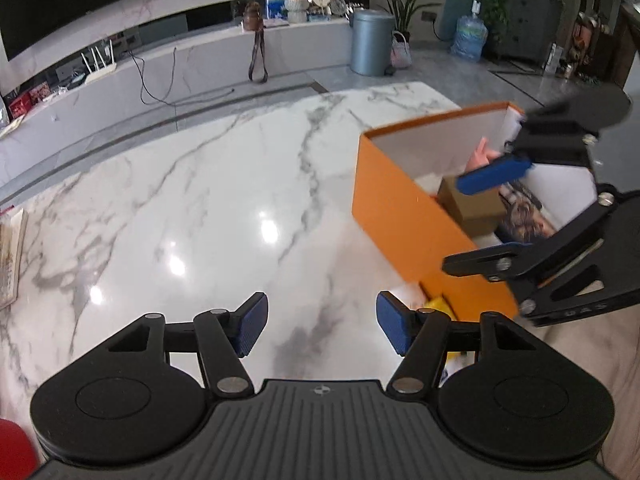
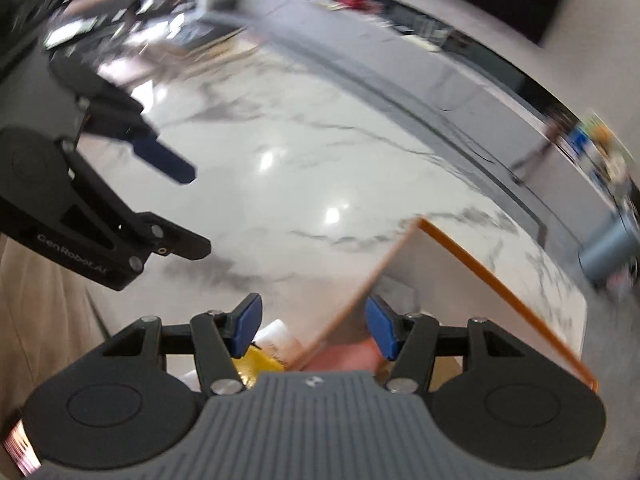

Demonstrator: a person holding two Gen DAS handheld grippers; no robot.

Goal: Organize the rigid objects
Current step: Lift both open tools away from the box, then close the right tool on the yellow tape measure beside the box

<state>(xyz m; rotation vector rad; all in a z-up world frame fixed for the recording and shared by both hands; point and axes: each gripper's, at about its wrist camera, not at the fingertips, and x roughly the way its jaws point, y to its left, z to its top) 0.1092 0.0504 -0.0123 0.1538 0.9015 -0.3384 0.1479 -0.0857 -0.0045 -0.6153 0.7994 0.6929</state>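
An orange box (image 1: 404, 204) with a white inside stands on the marble table (image 1: 200, 200) at the right. It holds a brown carton (image 1: 468, 204), a pink item (image 1: 482, 156) and a patterned item (image 1: 524, 216). My right gripper (image 1: 476, 220) hovers open over the box; in its own blurred view (image 2: 312, 328) the box's rim (image 2: 480, 268) runs between its fingers. A yellow item (image 2: 256, 364) and a white item (image 2: 280, 338) lie beside the box, below the right gripper. My left gripper (image 1: 320, 328) is open and empty above the table, left of the box.
A book-like item (image 1: 10, 256) lies at the table's left edge. Beyond the table's far edge stand a low marble TV bench (image 1: 180, 64), a grey bin (image 1: 370, 42), a water jug (image 1: 470, 38) and plants. A red thing (image 1: 14, 448) shows at the lower left.
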